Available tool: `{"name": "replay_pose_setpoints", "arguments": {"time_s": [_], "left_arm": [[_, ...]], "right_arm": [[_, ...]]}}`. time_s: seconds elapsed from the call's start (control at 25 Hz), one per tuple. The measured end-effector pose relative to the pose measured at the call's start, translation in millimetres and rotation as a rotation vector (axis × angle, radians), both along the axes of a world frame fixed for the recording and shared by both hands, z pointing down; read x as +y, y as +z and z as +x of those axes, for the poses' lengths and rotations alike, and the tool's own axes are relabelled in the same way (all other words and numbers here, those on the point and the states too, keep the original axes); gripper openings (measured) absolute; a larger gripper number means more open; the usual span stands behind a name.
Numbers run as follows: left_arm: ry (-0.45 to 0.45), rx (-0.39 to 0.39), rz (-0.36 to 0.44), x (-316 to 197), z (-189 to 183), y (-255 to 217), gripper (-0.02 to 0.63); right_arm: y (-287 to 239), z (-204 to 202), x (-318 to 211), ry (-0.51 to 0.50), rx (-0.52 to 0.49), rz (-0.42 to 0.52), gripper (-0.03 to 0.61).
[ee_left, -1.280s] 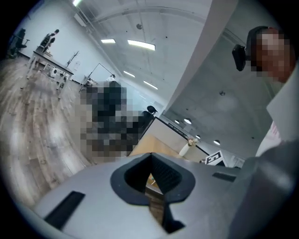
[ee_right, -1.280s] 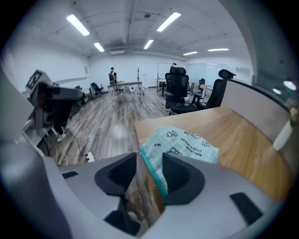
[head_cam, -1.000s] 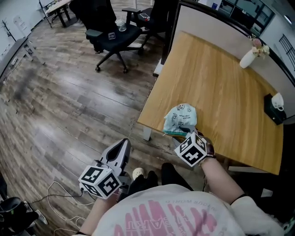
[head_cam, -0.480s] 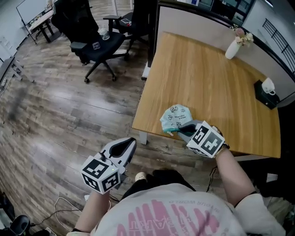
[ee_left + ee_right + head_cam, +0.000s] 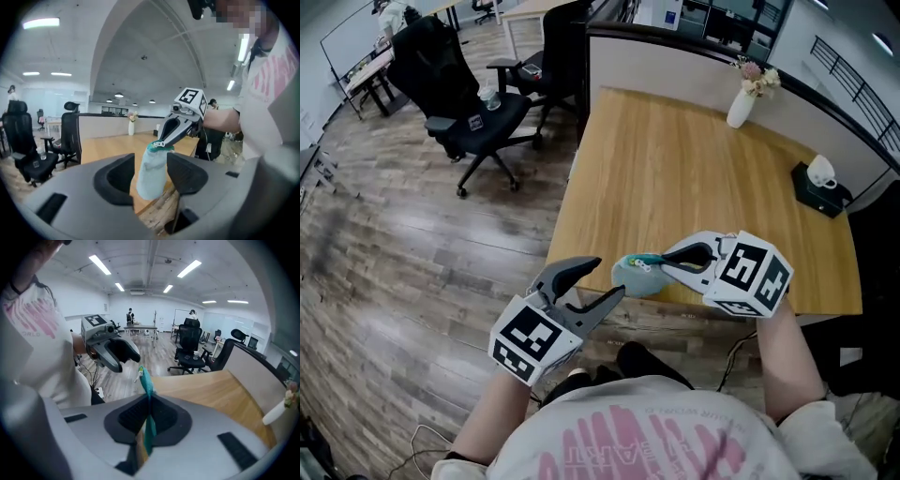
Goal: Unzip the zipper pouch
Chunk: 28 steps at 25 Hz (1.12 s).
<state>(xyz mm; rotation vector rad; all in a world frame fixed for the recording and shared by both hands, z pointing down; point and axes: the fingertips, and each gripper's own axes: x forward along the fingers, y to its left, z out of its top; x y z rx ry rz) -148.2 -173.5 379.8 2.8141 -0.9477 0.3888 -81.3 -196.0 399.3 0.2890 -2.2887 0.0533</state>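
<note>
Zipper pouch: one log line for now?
pale teal-edged fabric zipper pouch: hanging | right gripper: closing on it | left gripper: opening around it

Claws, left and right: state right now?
Left claw: opening, zipper pouch between its jaws, not gripped.
Right claw: closing, pinching the zipper pouch's teal top edge.

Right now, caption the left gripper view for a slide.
Left gripper, jaws opening, flanks the pale pouch hanging between them; right gripper, jaws closing, pinches its teal zipper edge.
</note>
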Motion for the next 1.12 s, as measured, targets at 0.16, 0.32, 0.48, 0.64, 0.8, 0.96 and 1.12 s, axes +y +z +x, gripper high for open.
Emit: {"name": "replay_pose_setpoints", "arguments": {"time_s": [0.16, 0.32, 0.48, 0.64, 0.8, 0.96, 1.12], "left_arm": [[0.059, -0.038, 0.106, -2, 29, -24, 0.222], [0.134, 0.086, 0.122, 12, 42, -52, 0.164], [0.145, 0.076, 0.155, 15, 48, -64, 0.132], [0.096, 0.102, 0.176, 12, 47, -79, 0.009], [0.038, 0.132, 0.128, 7, 41, -80, 0.006], [-0.043, 0.111, 0.157, 3, 34, -86, 0.006], [-0.093, 0.095, 0.206, 1, 33, -96, 0.006]], "right_arm": [[-36, -5, 21, -0.073, -0.096, 0.02, 0.012], [-66, -8, 33, -0.108, -0.177, 0.059, 0.012], [-86, -11, 37, -0.103, -0.241, 0.078, 0.012], [-100, -10, 34, -0.07, -0.308, 0.069, 0.014], [-113, -4, 22, 0.059, -0.428, 0.065, 0.059], [-141, 10, 23, 0.19, -0.645, 0.014, 0.156], [-147, 0, 27, 0.229, -0.787, -0.086, 0.098]]}}
